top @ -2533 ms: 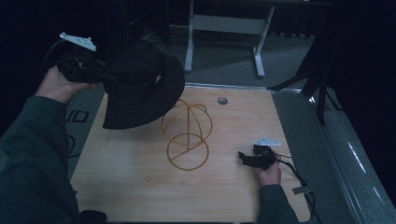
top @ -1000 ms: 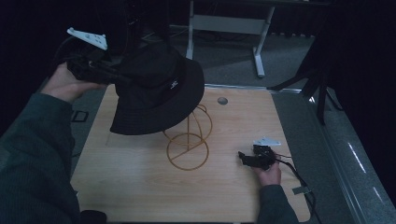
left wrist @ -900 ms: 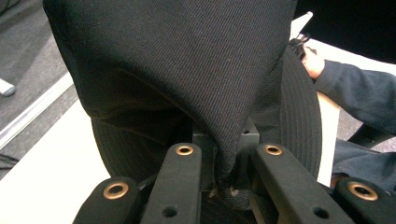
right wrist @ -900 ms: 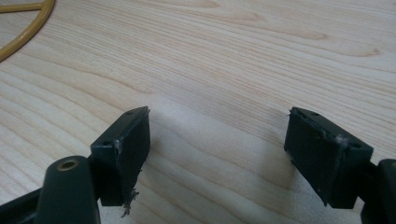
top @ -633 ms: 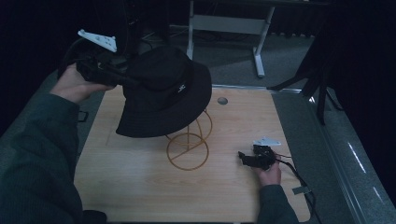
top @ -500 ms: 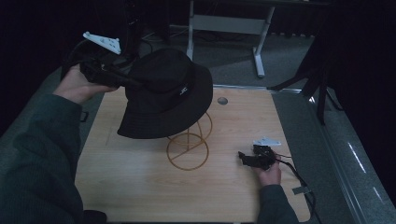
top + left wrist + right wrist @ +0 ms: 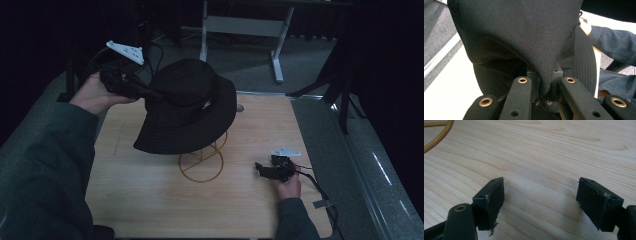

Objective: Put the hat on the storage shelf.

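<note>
Hat: a black bucket hat [image 7: 187, 107] held above the wire stand, its brim tilted, lower toward 7 o'clock and higher toward 2 o'clock; a small pale label shows on the crown's side facing 5 o'clock.
Hat position: over the middle of the worktop [image 7: 150, 200], its brim covering the top of the stand; whether cloth touches wire cannot be told.
Left gripper: the left gripper [image 7: 131, 86] comes in from 10 o'clock of the hat, in the person's left hand [image 7: 95, 95], with a grey three-cornered plate on top.
Left jaws: closed on a fold of the hat's cloth; in the left gripper view the black fabric [image 7: 524, 37] is pinched between the two pads and hangs ahead of them.
Stand: a yellow wire stand [image 7: 202, 165] with a ring base lying on the worktop at 6 o'clock of the hat; its upright loops rise under the brim.
Right gripper: the right gripper [image 7: 262, 170] rests low on the worktop at 4 o'clock of the stand, well apart from the hat, in the right hand [image 7: 286, 187].
Right jaws: spread wide with only bare wood between them; a curve of the stand's ring shows at 10 o'clock in the right gripper view.
Small disc: a small round grey thing [image 7: 240, 107] on the worktop at 3 o'clock of the hat, just beside the brim.
</note>
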A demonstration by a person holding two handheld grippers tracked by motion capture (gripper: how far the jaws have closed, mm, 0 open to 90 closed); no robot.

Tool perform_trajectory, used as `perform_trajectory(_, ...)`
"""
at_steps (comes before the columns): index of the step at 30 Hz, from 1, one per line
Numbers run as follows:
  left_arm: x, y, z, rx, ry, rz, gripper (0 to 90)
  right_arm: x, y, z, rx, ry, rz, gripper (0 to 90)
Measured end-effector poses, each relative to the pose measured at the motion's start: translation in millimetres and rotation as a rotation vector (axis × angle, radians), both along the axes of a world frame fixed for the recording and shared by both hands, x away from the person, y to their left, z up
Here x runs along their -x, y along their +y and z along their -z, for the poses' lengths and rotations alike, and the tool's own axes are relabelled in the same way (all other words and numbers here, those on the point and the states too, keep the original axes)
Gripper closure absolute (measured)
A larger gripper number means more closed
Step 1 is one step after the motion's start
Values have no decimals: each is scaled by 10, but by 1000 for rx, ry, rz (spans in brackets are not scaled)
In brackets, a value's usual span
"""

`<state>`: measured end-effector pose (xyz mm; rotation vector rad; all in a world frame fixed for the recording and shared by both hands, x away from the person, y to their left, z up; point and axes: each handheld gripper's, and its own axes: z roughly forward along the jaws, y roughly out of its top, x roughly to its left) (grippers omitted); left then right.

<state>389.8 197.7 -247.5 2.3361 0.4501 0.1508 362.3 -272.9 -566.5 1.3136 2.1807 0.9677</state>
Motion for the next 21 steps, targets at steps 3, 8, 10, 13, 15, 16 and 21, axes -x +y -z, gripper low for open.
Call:
perform_trajectory(3,0,-65,15,-15,-1,11,845,0,0,0,0,0,0,224)
perform_trajectory(8,12,-136,44,-12,5,27,845,0,-1,0,1,0,-1,224)
perform_trajectory(10,17,-166,58,-16,6,37,844,0,-1,0,1,0,-1,224)
perform_trajectory(13,29,-211,85,-29,8,49,843,0,0,0,0,0,0,224)
perform_trajectory(15,39,-246,112,-35,9,54,842,0,0,0,0,0,0,224)
perform_trajectory(16,41,-260,123,-40,10,60,842,0,0,0,0,0,0,224)
perform_trajectory(21,75,-390,217,-69,14,84,838,0,0,0,0,0,0,224)
